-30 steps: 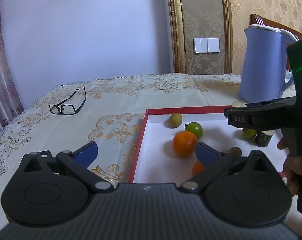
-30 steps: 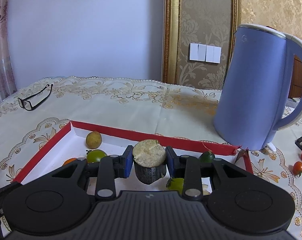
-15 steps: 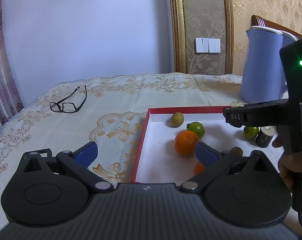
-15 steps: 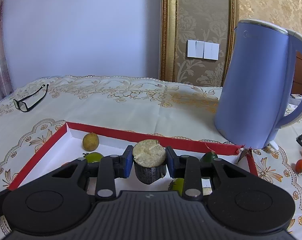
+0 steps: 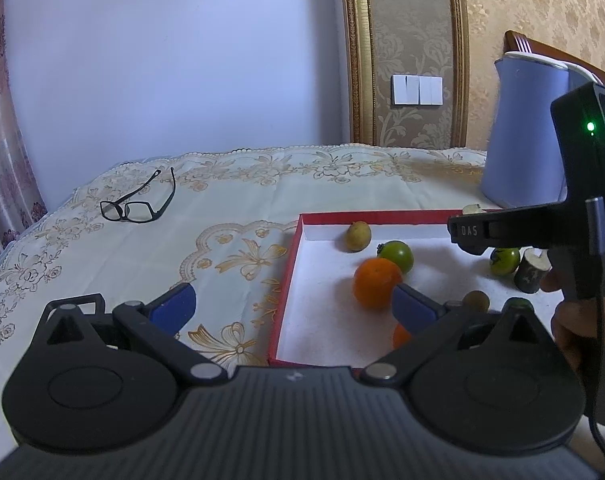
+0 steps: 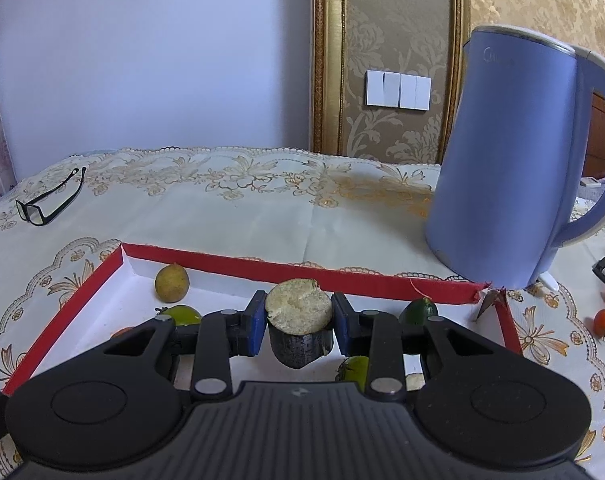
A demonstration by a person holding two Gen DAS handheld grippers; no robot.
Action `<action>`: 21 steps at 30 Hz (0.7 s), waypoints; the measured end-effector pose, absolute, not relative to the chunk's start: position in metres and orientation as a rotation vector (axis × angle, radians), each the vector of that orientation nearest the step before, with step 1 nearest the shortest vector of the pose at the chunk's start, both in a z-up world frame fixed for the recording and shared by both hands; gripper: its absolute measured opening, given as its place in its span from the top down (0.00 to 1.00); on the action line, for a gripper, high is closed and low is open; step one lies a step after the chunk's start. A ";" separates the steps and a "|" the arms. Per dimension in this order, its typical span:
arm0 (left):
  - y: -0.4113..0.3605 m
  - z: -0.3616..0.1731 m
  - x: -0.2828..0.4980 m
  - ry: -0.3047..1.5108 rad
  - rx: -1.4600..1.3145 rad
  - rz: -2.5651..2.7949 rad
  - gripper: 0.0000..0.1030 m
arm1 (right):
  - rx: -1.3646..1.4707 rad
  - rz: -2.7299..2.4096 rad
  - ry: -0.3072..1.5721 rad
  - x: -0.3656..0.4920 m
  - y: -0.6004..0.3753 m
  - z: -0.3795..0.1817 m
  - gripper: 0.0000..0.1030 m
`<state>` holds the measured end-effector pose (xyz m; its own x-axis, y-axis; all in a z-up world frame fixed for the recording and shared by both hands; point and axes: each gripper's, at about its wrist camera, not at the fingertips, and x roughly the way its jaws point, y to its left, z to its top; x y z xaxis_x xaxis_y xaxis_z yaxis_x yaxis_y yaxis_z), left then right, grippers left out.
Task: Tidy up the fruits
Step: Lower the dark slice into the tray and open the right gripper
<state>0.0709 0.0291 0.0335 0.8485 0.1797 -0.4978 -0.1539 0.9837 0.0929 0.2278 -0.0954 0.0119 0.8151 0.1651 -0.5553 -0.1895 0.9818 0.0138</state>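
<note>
almost nothing shifted since a second ago: right gripper [image 6: 298, 322] still clamped on the same sugarcane piece [image 6: 299, 328], only edged slightly so the blue kettle [image 6: 510, 160] sits a little further right in the right wrist view. blue pads [image 6: 255, 322] pressing both sides of the dark-skinned stub, pale cut face up, held over the white floor of the red-rimmed box [image 6: 230, 264] near its far wall.

left gripper [image 5: 290, 308] unmoved, fingers wide apart and holding nothing, one pad over the embroidered tablecloth [image 5: 238, 196], the other over the box's near left corner, just in front of the orange [image 5: 376, 282].

inside the box, seen from the left wrist: a yellowish round fruit [image 5: 358, 236] by the far wall, a green tomato [image 5: 398, 255] touching the orange's far side, a second green tomato [image 5: 504, 260] beside another sugarcane stub [image 5: 532, 274], a small brown fruit [image 5: 475, 300] nearer. a further orange fruit mostly hidden behind the left gripper's finger.

outside the box: black glasses [image 5: 136, 204] well off to the left on the cloth, two cherry tomatoes [image 6: 604, 320] to the right past the torn box corner, kettle standing just behind that corner. a hand [image 5: 578, 324] wrapped around the right gripper's handle at the left view's right edge.
</note>
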 end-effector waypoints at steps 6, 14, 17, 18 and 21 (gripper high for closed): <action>0.028 0.033 0.071 0.533 0.048 0.173 0.00 | -0.052 0.189 0.594 0.227 -0.094 0.010 0.67; 0.028 0.033 0.071 0.539 0.046 0.178 0.00 | -0.051 0.194 0.599 0.228 -0.094 0.009 0.67; 0.028 0.033 0.071 0.538 0.048 0.178 0.00 | -0.053 0.195 0.601 0.228 -0.094 0.009 0.67; 0.028 0.033 0.071 0.538 0.048 0.178 0.00 | -0.054 0.197 0.603 0.228 -0.094 0.008 0.67; 0.027 0.033 0.071 0.538 0.050 0.176 0.00 | -0.058 0.194 0.608 0.229 -0.093 0.007 0.67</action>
